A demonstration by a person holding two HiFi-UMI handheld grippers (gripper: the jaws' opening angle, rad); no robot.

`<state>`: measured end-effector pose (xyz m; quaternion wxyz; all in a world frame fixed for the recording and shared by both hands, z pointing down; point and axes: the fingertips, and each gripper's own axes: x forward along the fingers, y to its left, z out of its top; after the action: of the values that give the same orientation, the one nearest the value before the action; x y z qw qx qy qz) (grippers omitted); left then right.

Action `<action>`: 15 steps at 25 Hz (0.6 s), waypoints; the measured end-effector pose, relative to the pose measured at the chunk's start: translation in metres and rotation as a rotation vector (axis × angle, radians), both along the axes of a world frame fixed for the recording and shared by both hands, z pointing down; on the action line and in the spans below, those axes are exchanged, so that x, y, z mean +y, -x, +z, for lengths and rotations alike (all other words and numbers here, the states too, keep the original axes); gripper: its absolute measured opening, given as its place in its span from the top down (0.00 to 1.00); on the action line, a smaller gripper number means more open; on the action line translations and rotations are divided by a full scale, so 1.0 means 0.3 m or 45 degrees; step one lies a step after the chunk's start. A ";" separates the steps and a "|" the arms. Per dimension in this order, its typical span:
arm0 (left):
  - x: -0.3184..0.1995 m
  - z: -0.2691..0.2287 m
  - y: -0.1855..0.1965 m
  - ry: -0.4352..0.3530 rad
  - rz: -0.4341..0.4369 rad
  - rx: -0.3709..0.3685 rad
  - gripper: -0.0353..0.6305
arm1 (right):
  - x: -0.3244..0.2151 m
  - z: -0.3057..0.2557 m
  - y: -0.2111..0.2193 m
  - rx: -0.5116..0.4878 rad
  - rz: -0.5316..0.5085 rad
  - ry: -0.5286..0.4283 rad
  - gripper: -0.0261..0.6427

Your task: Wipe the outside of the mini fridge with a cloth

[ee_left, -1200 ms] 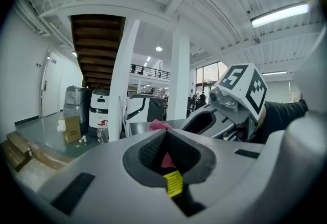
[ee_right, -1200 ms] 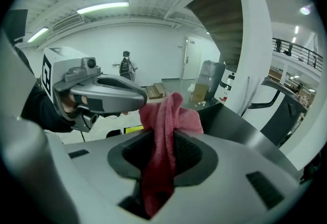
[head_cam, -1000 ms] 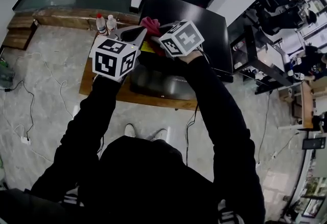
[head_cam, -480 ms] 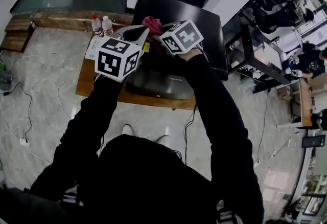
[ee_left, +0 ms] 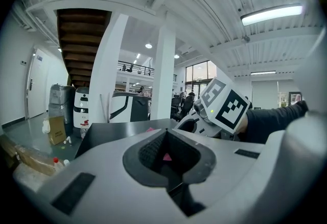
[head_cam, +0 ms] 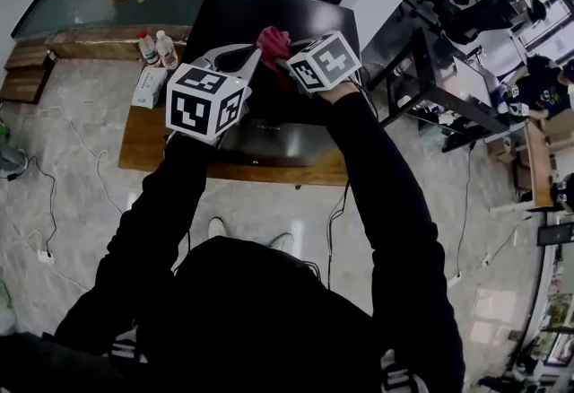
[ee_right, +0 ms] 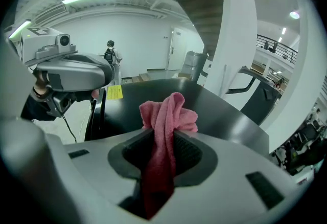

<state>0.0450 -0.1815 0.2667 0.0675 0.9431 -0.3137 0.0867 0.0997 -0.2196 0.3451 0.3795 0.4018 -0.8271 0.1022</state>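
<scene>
While the person leans over the black mini fridge (head_cam: 269, 10), the right tool (ee_right: 171, 135) is clamped on a pink cloth (ee_right: 167, 110), whose bunched end sticks out past the jaws over the fridge's top. The left tool (ee_left: 164, 141) hangs just beside it on the left, jaws pressed together with nothing between them. The fridge sits on a low wooden desk (head_cam: 143, 147). Two small bottles (head_cam: 152, 48) stand just left of the fridge.
</scene>
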 end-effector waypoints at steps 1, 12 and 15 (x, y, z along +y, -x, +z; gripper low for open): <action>0.015 -0.001 -0.039 -0.001 0.006 -0.003 0.94 | 0.014 -0.001 -0.048 -0.001 0.019 0.000 0.79; 0.178 0.002 -0.473 -0.010 0.108 -0.028 0.94 | 0.181 -0.004 -0.520 -0.030 0.148 -0.007 0.79; 0.209 0.005 -0.569 -0.013 0.116 -0.029 0.94 | 0.226 0.002 -0.626 -0.019 0.160 0.001 0.79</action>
<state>0.2156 -0.1187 0.2683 0.0550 0.9557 -0.2717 0.0988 0.2876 -0.1517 0.3456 0.3665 0.4521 -0.8029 0.1291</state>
